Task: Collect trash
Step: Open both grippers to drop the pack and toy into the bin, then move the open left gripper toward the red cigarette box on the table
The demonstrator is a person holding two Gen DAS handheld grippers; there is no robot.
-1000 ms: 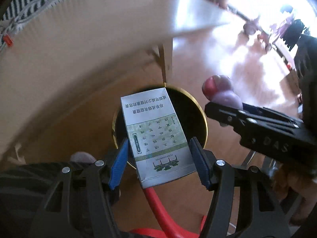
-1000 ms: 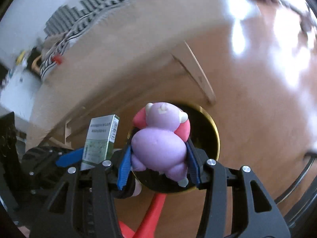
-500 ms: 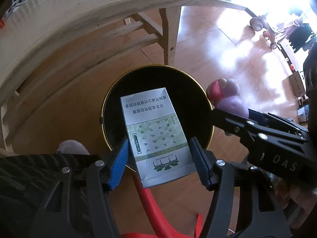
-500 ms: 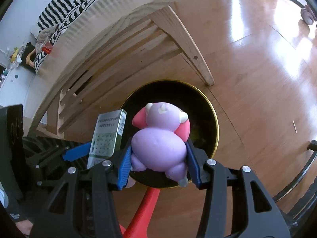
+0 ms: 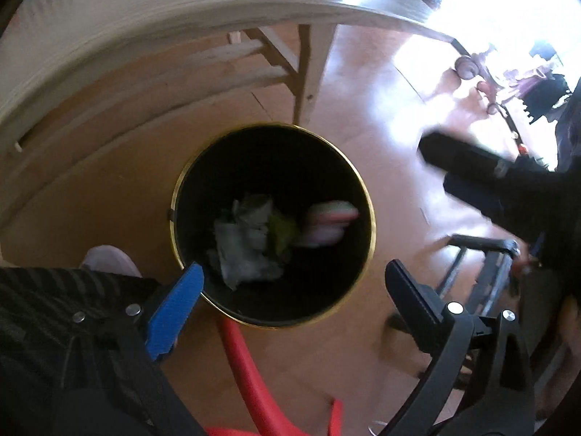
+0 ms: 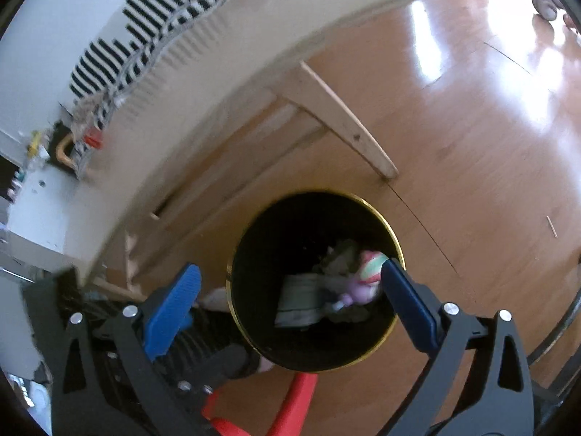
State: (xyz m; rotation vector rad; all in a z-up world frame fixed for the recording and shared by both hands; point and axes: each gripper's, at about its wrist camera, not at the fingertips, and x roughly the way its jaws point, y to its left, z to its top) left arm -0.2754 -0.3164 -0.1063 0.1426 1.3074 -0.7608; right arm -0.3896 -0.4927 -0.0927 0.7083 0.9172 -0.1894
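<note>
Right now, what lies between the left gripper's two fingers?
Nothing held: the left gripper is opening over the black bin, with crumpled paper below, per the left wrist view.

A glossy wooden floor (image 6: 472, 138) is carrying everything here. A black bin (image 6: 254, 341) with a gold rim is standing directly on it, and a pale wooden table (image 6: 254, 58) is planting one slanted leg (image 6: 348, 130) just beyond the bin's rim at about 12 o'clock. Red chair tubing (image 5: 247, 374) is crossing the boards at 6 o'clock.

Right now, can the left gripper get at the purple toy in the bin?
Probably yes: the left gripper is opening, empty, above the bin, whose mouth is uncovered. The toy lies deep inside beside crumpled paper, so it needs a long reach down.
</note>
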